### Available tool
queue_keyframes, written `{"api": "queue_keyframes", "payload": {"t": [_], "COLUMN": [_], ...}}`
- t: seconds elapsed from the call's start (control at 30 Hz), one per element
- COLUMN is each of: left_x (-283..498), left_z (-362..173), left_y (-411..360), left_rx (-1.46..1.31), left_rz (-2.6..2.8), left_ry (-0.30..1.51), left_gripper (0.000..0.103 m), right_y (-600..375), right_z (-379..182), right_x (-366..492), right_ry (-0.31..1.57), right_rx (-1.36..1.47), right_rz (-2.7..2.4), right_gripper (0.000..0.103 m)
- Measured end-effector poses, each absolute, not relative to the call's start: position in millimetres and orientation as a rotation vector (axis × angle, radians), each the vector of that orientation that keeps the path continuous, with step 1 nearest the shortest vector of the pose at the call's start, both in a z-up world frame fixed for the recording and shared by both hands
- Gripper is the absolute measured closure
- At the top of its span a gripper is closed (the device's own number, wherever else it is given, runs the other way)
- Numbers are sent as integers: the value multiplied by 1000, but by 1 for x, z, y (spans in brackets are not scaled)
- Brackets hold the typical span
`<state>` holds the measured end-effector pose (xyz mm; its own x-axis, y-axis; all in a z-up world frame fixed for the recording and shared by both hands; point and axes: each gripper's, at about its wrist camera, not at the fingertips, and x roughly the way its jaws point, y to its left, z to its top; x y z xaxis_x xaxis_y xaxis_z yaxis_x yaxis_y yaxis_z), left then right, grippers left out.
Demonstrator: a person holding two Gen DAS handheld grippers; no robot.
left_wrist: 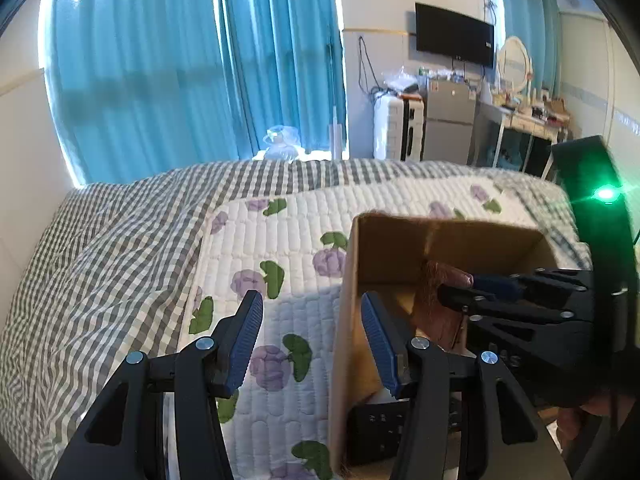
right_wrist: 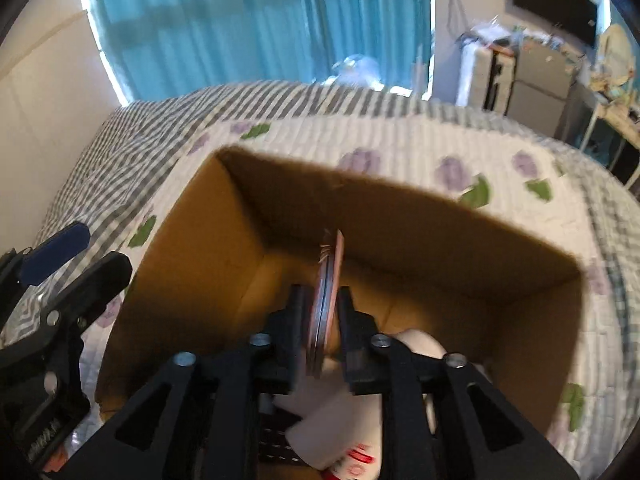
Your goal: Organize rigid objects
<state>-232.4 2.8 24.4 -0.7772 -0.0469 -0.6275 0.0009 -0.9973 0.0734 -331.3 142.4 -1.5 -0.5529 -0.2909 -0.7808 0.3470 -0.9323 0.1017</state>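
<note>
- Left wrist view: my left gripper (left_wrist: 312,336) spread wide, holding nothing, straddling the left wall of the cardboard box (left_wrist: 348,280); bare quilt (left_wrist: 280,248) left of the box.
- Right wrist view: my right gripper (right_wrist: 320,320) clamped on a thin pink flat object (right_wrist: 326,300), edge-on, above the box (right_wrist: 192,216) interior, near its far wall; a white item (right_wrist: 340,432) lies at the box's near end.

Both wrist views look closely into the same cardboard box (left_wrist: 384,256).

No legible text anywhere.
</note>
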Motion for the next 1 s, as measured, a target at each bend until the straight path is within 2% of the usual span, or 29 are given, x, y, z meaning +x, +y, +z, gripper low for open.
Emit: {"api": "queue_keyframes", "payload": {"t": [0.07,0.43,0.5,0.53,0.67,0.7,0.77,0.8,0.87,1.0], "left_x": [-223,-119,-98,-86,-55,-47,-39,-34,-31,-36], "left_z": [38,166,183,191,207,208,207,205,197,174], "left_y": [8,33,35,36,37,36,32,30,24,21], "left_rx": [1010,690,629,596,512,491,455,435,421,426], "left_rz": [-2949,-3078,-3100,-3112,-3144,-3145,-3159,-3173,-3178,-3114], "left_ry": [-115,-191,-189,-192,-192,-191,-173,-156,-126,-121], "left_gripper": [49,49,41,33,24,17,14,13,8,7], "right_y": [153,205,213,216,228,230,234,236,239,242], "right_z": [13,155,180,189,216,219,224,223,220,194], "right_x": [-322,-212,-185,-172,-126,-117,-99,-91,-80,-77], "right_ry": [92,167,166,162,141,139,133,121,90,69], "right_rx": [1201,918,852,823,707,686,643,620,584,598], "right_rz": [-2533,-2753,-2785,-2798,-2848,-2858,-2888,-2898,-2909,-2935], "right_gripper": [71,70,62,55,40,37,21,17,0,0]}}
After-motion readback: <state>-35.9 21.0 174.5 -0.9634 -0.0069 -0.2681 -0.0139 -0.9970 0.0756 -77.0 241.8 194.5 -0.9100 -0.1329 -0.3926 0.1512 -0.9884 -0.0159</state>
